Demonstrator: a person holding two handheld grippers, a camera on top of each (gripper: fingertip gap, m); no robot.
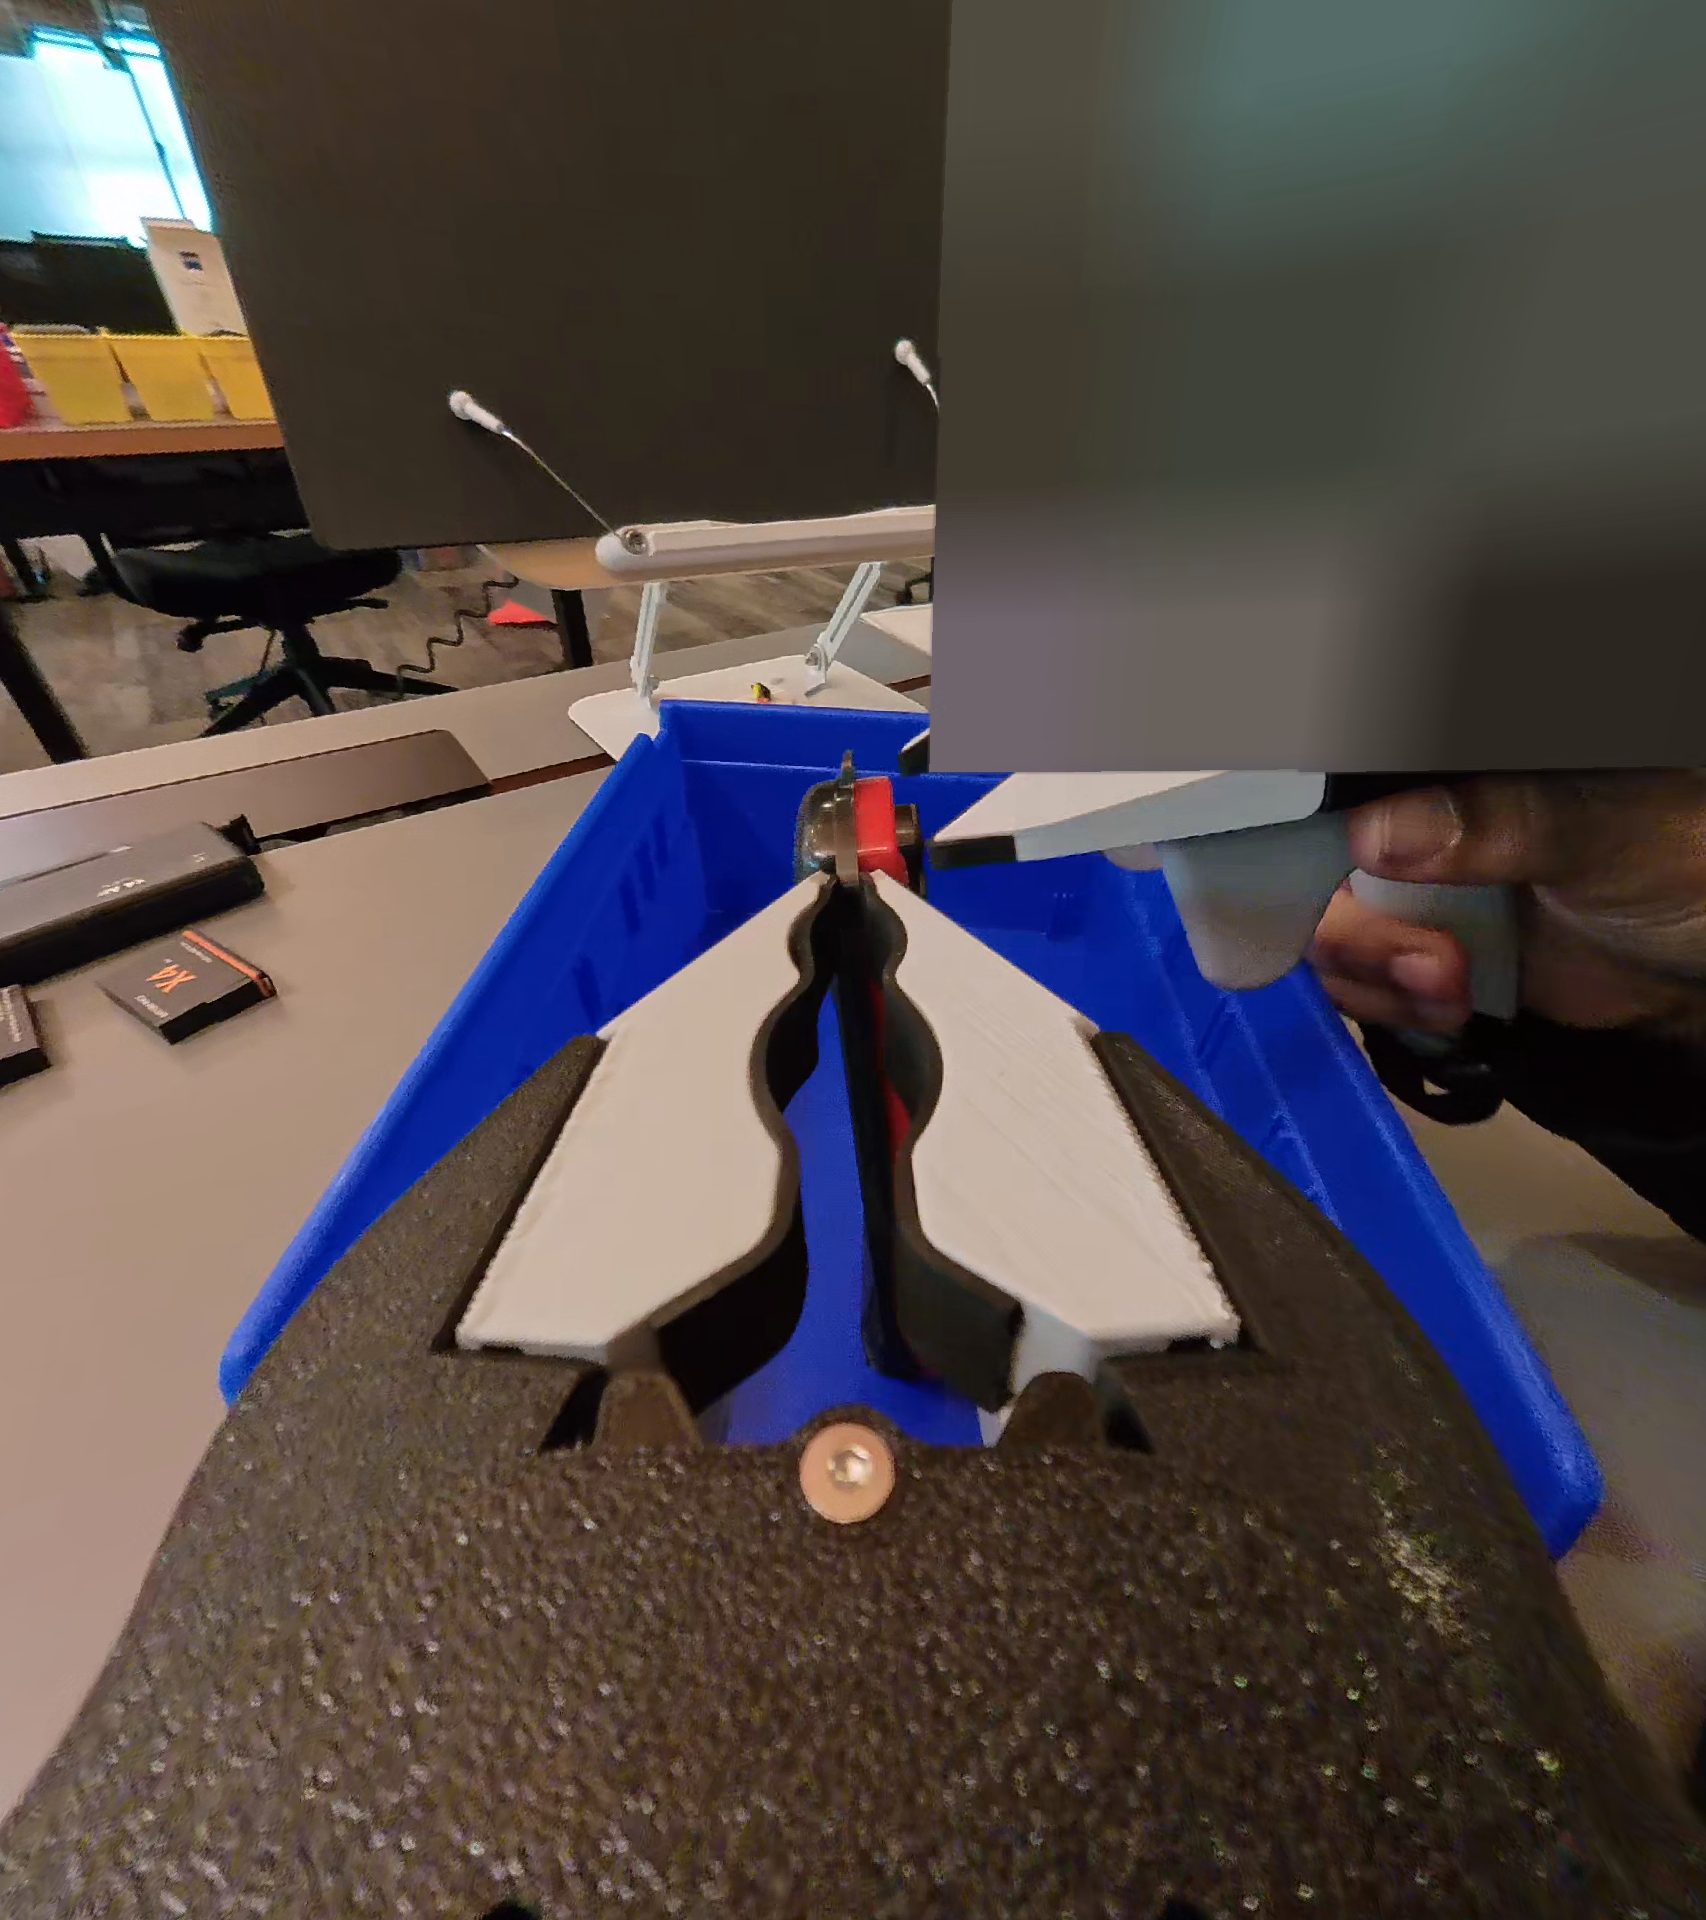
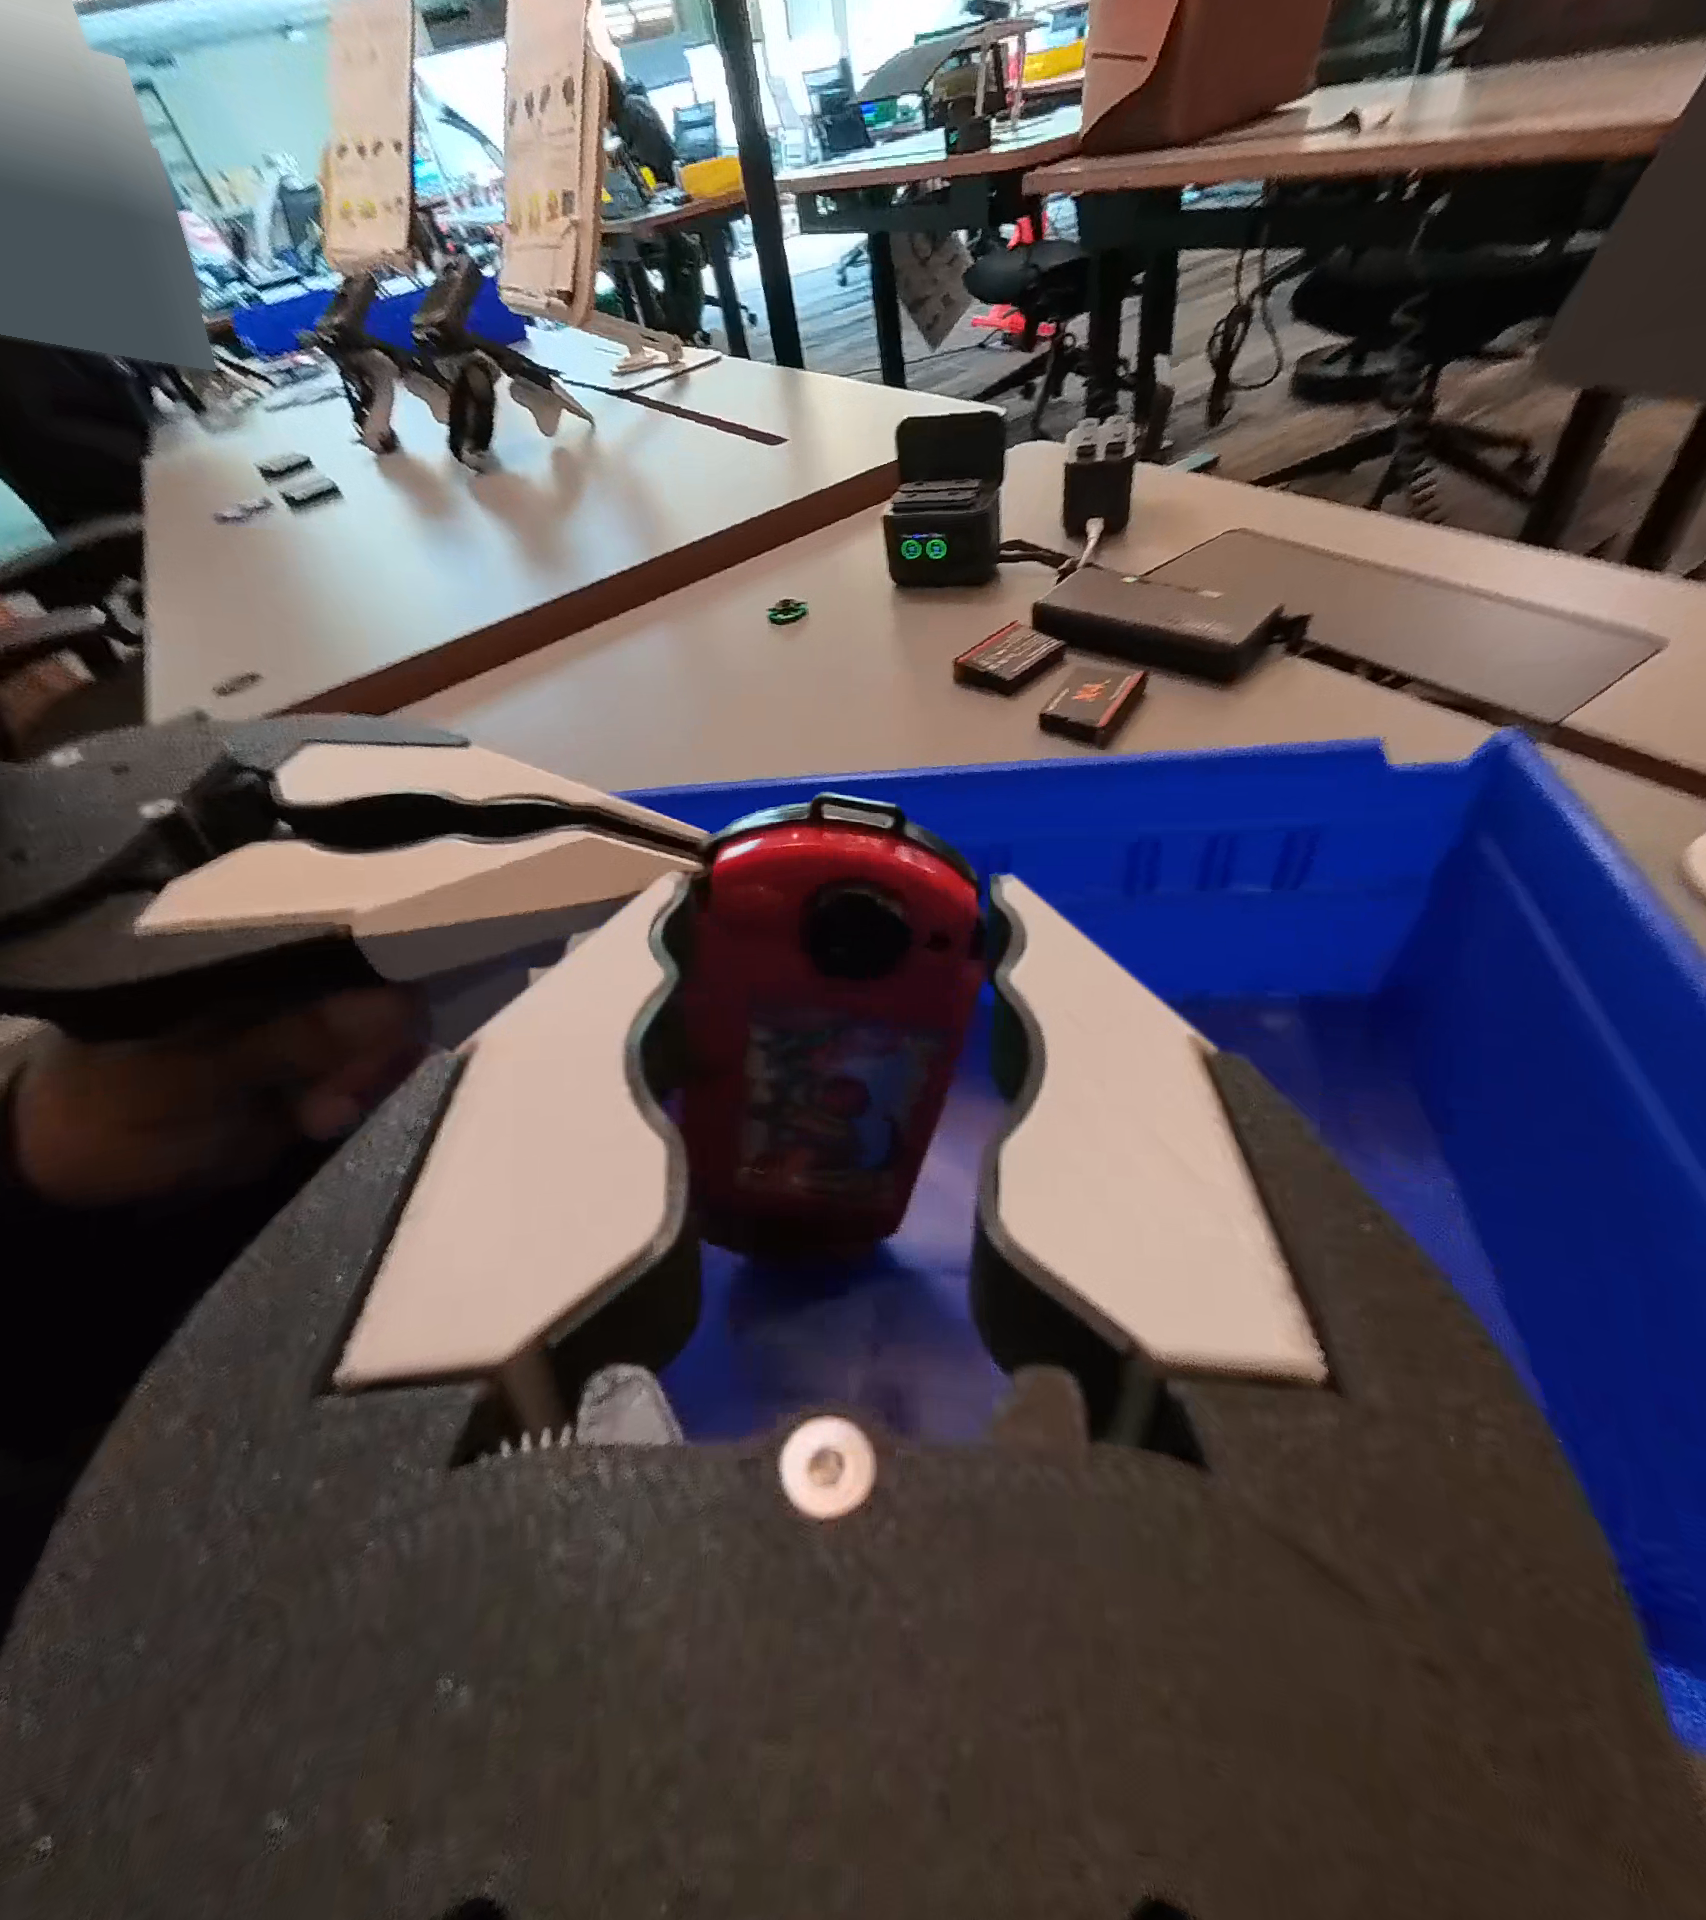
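My left gripper (image 1: 854, 883) pinches the edge of a red gadget (image 2: 823, 1039), jaws nearly closed on it, above the blue bin (image 2: 1555, 987) on the grey table (image 1: 153, 1195). My right gripper (image 2: 833, 894) stands open around the gadget; whether its fingers (image 2: 537, 1143) touch, I cannot tell.

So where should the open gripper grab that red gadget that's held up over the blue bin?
Probably across the red gadget's two narrow edges at mid-body, coming in face-on as the right gripper sits now, fingers open either side. It stands upright above the blue bin, the left gripper pinching its upper edge, so stay below that.
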